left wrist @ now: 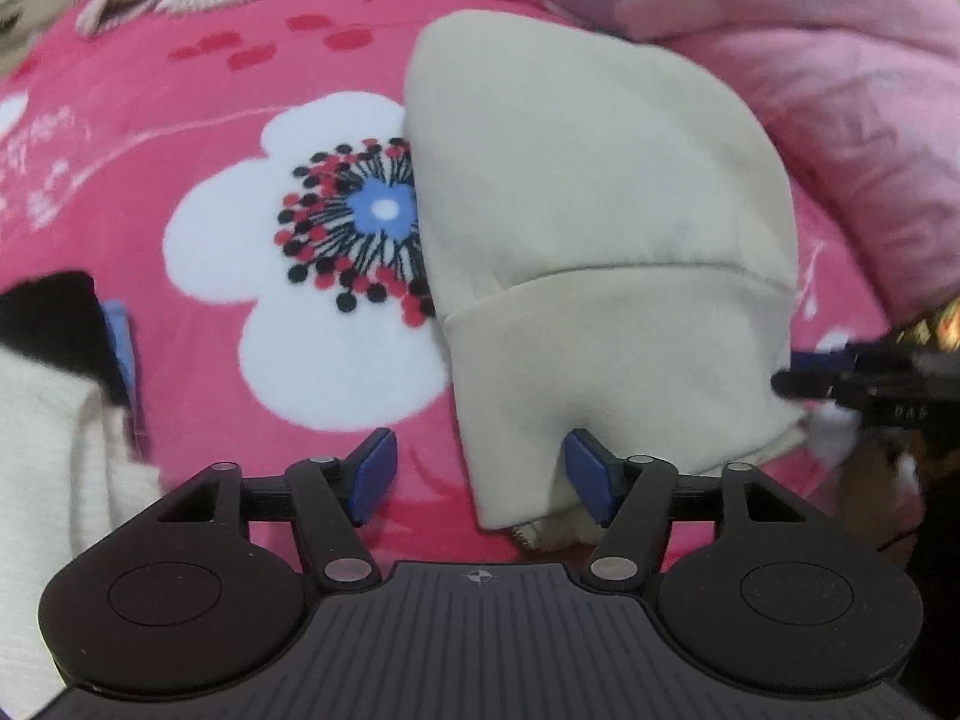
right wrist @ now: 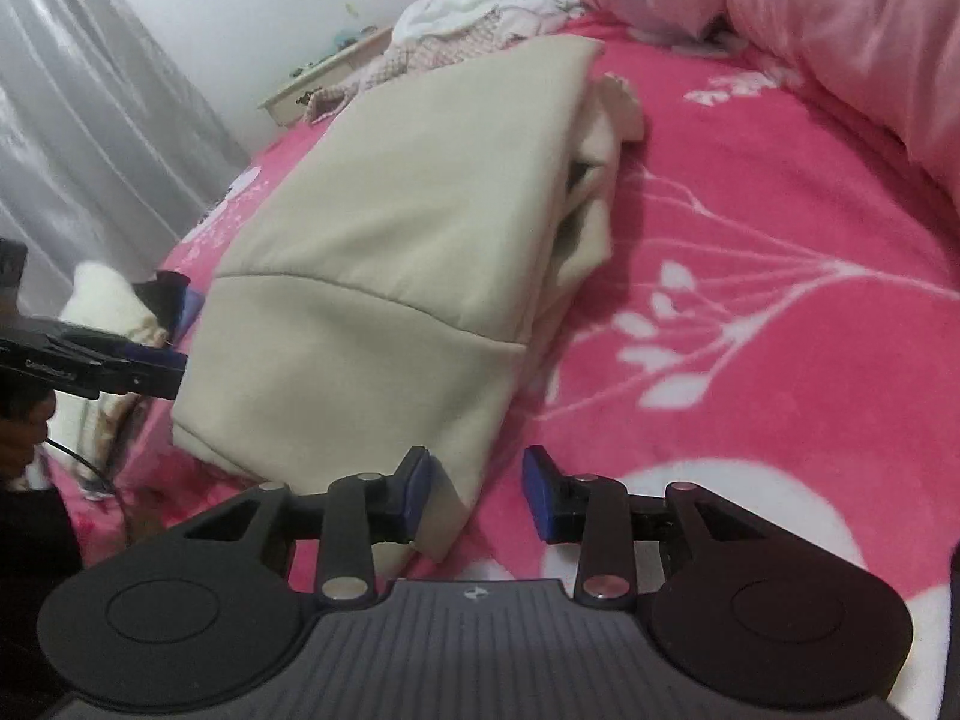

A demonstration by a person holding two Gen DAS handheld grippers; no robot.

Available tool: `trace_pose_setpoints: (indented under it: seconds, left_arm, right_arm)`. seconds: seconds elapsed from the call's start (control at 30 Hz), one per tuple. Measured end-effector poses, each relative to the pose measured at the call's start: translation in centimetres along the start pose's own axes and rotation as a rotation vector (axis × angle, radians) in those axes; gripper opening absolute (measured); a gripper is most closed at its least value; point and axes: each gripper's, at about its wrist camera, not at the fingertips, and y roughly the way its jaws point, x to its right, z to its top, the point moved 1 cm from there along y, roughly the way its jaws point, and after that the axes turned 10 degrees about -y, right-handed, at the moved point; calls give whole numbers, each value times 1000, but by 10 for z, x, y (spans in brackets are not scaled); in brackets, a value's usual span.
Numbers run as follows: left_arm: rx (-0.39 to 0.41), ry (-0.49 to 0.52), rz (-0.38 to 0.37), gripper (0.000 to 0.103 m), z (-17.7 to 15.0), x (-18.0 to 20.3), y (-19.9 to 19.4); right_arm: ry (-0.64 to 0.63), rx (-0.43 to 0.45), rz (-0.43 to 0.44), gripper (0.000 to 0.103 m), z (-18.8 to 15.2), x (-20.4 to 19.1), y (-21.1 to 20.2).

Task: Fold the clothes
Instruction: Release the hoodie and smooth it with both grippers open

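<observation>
pink floral blanket [left wrist: 180, 138] | pink quilt [right wrist: 840, 60] | grey curtain [right wrist: 72, 120] | dresser [right wrist: 312, 84]

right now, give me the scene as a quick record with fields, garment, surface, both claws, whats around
garment: beige garment, folded into a stack, seam across its near end
surface: pink floral blanket on a bed
left claw: open, near corner of the garment between its pads, not pinched
right claw: open, a garment corner lying by one pad, not pinched
beside garment: white knit item
far side: pink quilt, heap of other clothes
fold state: looks folded, edges on one side uneven
</observation>
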Motion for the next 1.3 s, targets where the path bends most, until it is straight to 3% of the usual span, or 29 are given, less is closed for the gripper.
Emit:
trace_pose_setpoints:
  seconds: [0.07,0.13,0.3,0.43,0.47,0.53,0.63,0.8,0.9,1.0,1.17,1.3]
  left_arm:
    - [8,19,20,63,1,2,-6]
    - [47,57,41,62,3,5,-17]
    - [174,146,-2,63,19,18,-32]
    - [200,189,-11,63,32,32,-13]
    - [203,195,-3,63,33,34,-8]
    - [221,199,-25,63,31,36,-2]
    - [213,173,-45,64,26,33,9]
    - [208,84,-64,66,24,26,7]
    - [206,98,-53,68,21,29,5]
    - [206,125,-37,74,15,35,4]
    - [186,134,-43,94,11,40,3]
    - [210,103,-58,99,14,38,-4]
  right_arm:
    - [-38,-16,-17,33,8,-3,-8]
    - [-116,9,-67,20,12,-8,-23]
    - [-255,221,-131,18,41,-22,-56]
    - [-256,325,-163,18,63,-39,-30]
    - [-221,319,-146,18,66,-40,-18]
    - [-195,217,-126,16,64,-42,12]
    - [-184,124,-166,15,54,-42,42]
    - [-156,104,-169,14,60,-39,44]
    - [-147,109,-182,14,59,-40,45]
    - [-137,111,-185,14,52,-46,44]
    - [-130,112,-186,14,52,-45,45]
    - [-111,108,-181,14,53,-44,44]
